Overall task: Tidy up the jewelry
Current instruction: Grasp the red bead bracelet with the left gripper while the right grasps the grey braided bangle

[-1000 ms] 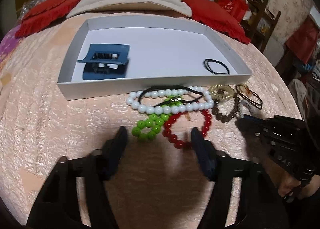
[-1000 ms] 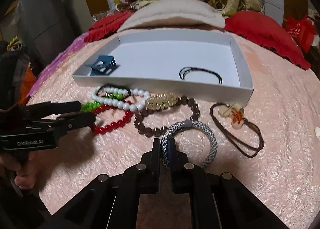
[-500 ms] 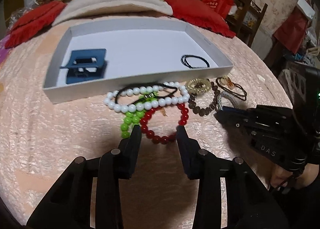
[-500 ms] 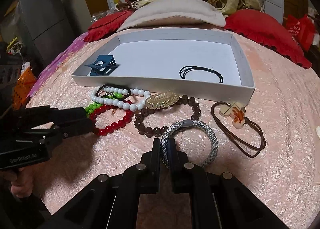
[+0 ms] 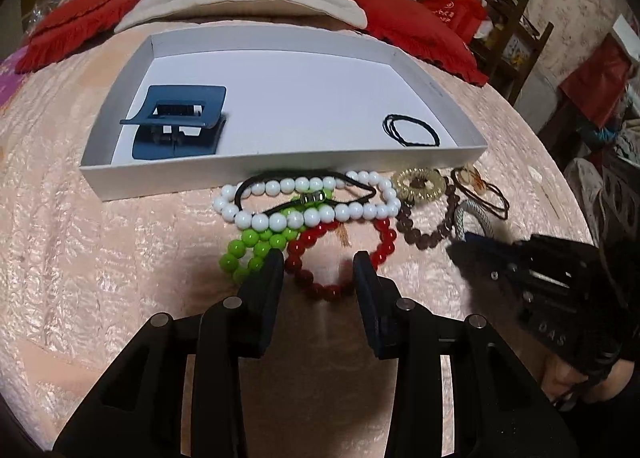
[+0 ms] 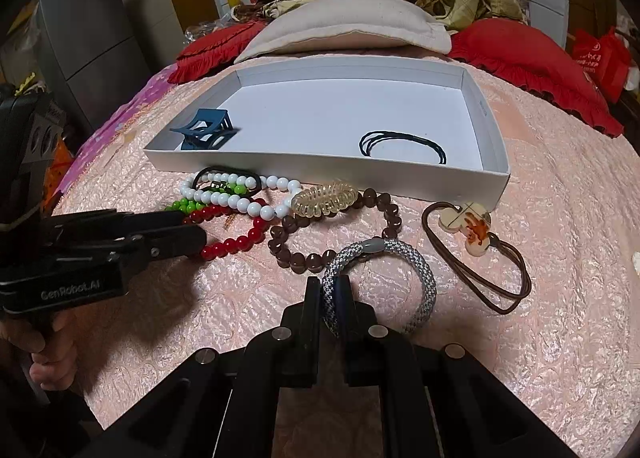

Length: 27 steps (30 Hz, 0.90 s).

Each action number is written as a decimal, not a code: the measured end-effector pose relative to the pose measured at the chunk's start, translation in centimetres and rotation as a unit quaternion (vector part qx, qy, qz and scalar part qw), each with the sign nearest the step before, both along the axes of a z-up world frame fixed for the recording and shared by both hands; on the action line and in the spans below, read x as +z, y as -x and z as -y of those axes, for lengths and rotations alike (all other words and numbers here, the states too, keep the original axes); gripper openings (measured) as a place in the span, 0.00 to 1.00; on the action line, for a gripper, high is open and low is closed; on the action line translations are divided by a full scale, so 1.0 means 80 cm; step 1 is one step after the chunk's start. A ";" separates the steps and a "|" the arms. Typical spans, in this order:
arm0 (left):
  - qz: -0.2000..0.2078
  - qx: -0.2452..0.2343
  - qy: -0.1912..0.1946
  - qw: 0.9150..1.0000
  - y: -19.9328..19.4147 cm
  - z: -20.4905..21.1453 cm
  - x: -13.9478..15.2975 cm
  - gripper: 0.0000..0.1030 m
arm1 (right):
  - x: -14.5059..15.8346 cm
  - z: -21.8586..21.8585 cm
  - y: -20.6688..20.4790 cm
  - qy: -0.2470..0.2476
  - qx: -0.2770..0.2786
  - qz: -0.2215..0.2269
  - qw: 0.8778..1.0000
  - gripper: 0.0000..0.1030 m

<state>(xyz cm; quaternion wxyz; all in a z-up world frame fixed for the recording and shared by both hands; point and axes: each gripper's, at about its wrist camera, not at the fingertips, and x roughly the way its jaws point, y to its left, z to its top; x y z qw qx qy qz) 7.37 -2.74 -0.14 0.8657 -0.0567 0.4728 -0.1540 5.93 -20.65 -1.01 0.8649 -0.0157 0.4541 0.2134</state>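
Bedroom clutter behind, red cushions and a beige pillow; everything sits on a pink textured bedspread.

Left hand-held gripper: jaws partly open, straddling the near arc of the red bead bracelet; can't tell if the pads touch the beads. Right hand-held gripper: nearly closed, pinching the near side of the grey woven hair tie, which lies flat on the bedspread.

White tray holds a blue claw clip at its left end and a thin black elastic toward the right. The rest is piled just in front of the tray wall: white bead bracelet overlapping a green bead bracelet and the red one, a black band threaded through, an amber spiral tie, a brown bead bracelet, and a brown cord tie with an orange charm.

Handling, my read:
- Red bracelet: light, glossy round beads on elastic, likely slippery. Grip across the strand at the free near arc. The far side is tucked under the white beads, so expect drag or snagging.
- Grey tie: soft, grippy fabric, low risk; the current pinch looks fine.
- Claw clip is the only rigid piece.
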 end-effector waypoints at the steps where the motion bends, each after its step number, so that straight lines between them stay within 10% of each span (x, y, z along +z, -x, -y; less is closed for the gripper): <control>1: 0.001 0.002 -0.001 1.000 -0.001 0.001 0.000 0.34 | 0.000 0.000 0.000 0.000 0.000 0.000 1.000 0.07; 7: 0.011 0.012 -0.050 0.999 0.000 0.006 -0.003 0.08 | 0.000 0.000 0.000 -0.002 0.000 -0.001 1.000 0.07; 19: 0.044 -0.078 0.020 0.996 0.043 0.020 0.046 0.07 | 0.010 0.006 0.010 -0.012 -0.008 0.006 1.000 0.07; 27: 0.060 -0.055 0.075 0.994 0.039 -0.009 0.070 0.07 | 0.038 0.017 0.029 -0.043 -0.027 0.044 0.998 0.07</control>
